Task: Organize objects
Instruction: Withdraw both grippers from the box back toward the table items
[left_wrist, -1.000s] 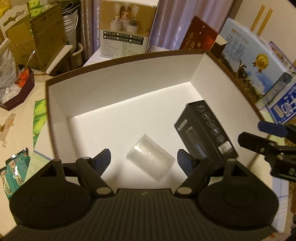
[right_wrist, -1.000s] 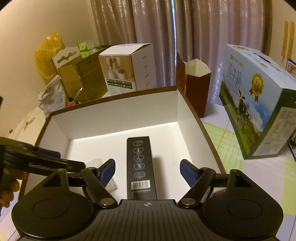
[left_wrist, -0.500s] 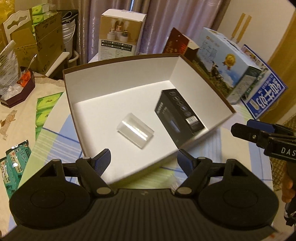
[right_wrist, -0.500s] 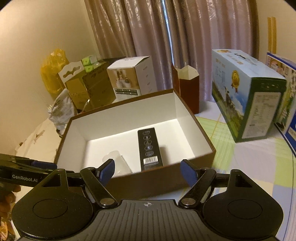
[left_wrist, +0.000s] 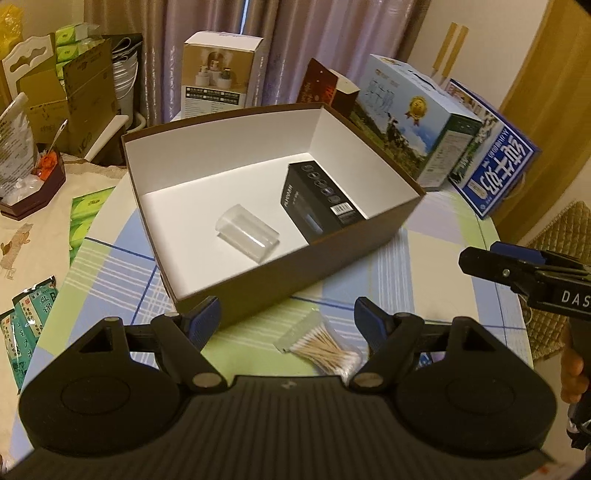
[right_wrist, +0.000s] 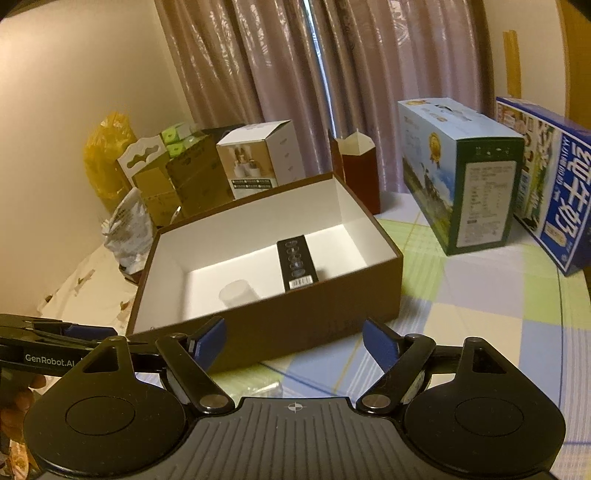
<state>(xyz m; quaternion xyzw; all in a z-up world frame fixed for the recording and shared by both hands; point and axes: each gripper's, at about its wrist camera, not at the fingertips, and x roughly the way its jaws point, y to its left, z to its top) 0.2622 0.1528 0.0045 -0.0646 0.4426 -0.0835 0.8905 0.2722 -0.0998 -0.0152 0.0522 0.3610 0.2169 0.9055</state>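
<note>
Item 1: brown open box (left_wrist: 314, 258), white inside, standing on the checked tablecloth (left_wrist: 436, 266) in front of both my tools. I count two things in it: a clear plastic cylinder (left_wrist: 246, 232) lying on its side near the middle of the floor, and a black carton (left_wrist: 320, 201) with a barcode label lying flat to its right, close to the right wall. The two are apart.

Item 2: packet of cotton swabs (left_wrist: 325, 349) in clear wrap, outside the box, on the cloth just in front of its near wall. In the left wrist view it lies between my left fingers, nearer the right-hand one.

Item 3: left gripper (left_wrist: 288, 321), jaws spread wide, nothing held, hanging above the swabs.

Item 4: right gripper (right_wrist: 293, 338), jaws likewise wide apart and empty, facing the near wall of the box. I see its fingers (left_wrist: 517, 264) coming in from the right edge of the left view, well clear of the box.

Item 5: surroundings. Behind the box I see a milk carton case with a cow picture (right_wrist: 461, 173), a blue printed case (right_wrist: 554, 195) to its right, a dark red paper bag (right_wrist: 356, 173), a white product box (right_wrist: 258, 162), and pink curtains (right_wrist: 332, 74).
</note>
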